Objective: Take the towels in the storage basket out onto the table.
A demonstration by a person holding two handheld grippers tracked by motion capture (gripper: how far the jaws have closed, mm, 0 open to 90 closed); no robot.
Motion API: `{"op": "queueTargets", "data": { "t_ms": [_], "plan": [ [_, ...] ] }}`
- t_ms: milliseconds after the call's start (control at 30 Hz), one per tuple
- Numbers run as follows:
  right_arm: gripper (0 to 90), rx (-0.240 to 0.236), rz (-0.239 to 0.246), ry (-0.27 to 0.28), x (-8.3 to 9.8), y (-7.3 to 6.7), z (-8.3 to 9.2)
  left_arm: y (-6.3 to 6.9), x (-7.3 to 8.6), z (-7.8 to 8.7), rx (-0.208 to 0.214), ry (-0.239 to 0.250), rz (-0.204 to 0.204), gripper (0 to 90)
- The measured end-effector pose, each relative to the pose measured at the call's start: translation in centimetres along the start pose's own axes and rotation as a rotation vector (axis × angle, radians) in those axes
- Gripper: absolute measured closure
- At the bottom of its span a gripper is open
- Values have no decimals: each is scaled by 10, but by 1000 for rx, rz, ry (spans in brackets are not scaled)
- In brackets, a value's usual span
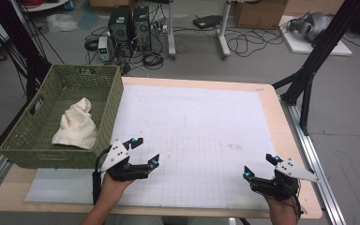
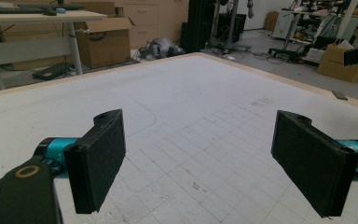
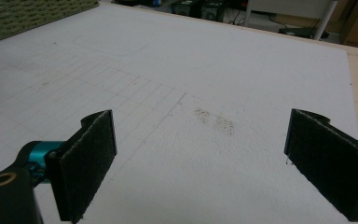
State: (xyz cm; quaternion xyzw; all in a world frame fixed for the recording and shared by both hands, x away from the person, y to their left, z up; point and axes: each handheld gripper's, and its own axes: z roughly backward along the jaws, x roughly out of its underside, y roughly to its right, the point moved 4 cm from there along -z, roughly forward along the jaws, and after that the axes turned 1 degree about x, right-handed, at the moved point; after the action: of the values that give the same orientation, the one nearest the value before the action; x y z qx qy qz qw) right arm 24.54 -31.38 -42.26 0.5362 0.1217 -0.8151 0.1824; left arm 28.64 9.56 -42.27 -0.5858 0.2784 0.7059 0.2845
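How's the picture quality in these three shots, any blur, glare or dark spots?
High view: even light, slightly soft, no glare on the white mat. Left gripper view: background room mildly blurred. Right gripper view: grainy, dim at the near edge, basket soft.

Cream cloth crumpled in green basket.

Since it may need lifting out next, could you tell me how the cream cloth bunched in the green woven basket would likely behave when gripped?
The cream cloth lies bunched into a soft peak with folds, so it is probably floppy and would droop from whichever fold is pinched. It looks thin, so likely light. It could drag against the green woven basket wall it lies beside.
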Motion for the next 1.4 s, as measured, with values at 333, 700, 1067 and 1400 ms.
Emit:
{"op": "queueTargets", "data": {
  "t_ms": [333,700,1067,1400],
  "plan": [
    [84,-11,-13,1,2,4,-3,-1,1,-2,-3,-11,9,176],
    [84,-6,10,-37,4,1,-4,4,-2,-6,19,-12,10,176],
    [84,-25,30,-55,4,-5,-7,7,-19,0,25,1,8,177],
    [84,-29,41,-55,3,-8,-9,4,-32,4,33,-6,18,177]
  ]
}}
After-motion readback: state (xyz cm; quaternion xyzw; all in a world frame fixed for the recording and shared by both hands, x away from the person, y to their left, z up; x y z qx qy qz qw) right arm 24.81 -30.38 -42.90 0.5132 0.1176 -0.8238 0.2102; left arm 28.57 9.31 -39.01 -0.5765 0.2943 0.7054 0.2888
